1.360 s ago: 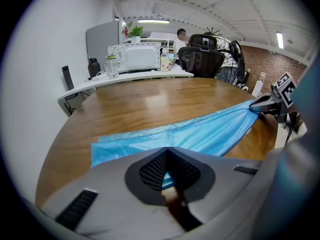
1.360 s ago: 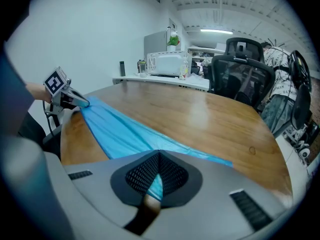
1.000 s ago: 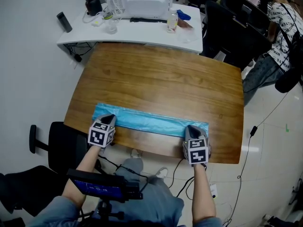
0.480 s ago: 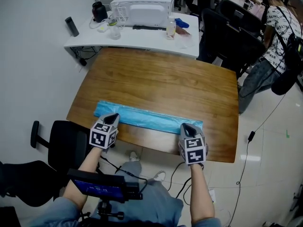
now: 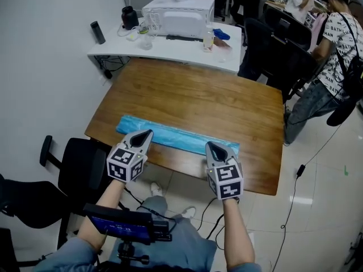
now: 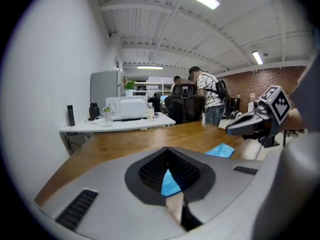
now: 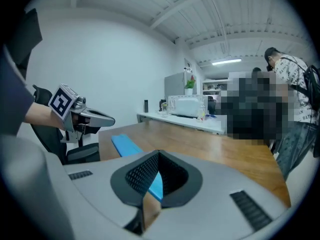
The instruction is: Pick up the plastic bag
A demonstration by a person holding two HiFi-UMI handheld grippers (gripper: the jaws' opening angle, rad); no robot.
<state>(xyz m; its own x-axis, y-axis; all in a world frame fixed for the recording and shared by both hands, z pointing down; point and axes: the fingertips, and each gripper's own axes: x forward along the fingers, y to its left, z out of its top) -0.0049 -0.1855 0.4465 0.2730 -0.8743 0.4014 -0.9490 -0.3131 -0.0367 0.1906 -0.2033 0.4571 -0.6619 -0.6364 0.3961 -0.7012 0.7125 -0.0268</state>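
Grab hadn't started imo: blue plastic bag [image 5: 178, 136] lay flat on the tabletop [image 5: 193, 95], left claw [image 5: 149, 133] and right claw [image 5: 209, 145] shut and empty above it, so they'd need opening and lowering next.

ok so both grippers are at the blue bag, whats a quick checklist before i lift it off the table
1. Left gripper closed on the plastic bag: ok, blue film sits between its shut jaws in the left gripper view.
2. Right gripper closed on the bag: ok, the right gripper view shows the same.
3. Grips spread apart: ok, one toward each end of the bag's near edge.
4. Bag clear of the wooden table: not ok, its middle lies on the wood.
5. Nothing resting on the bag: ok.
6. Pinch firm enough to hold through a lift: cannot tell.
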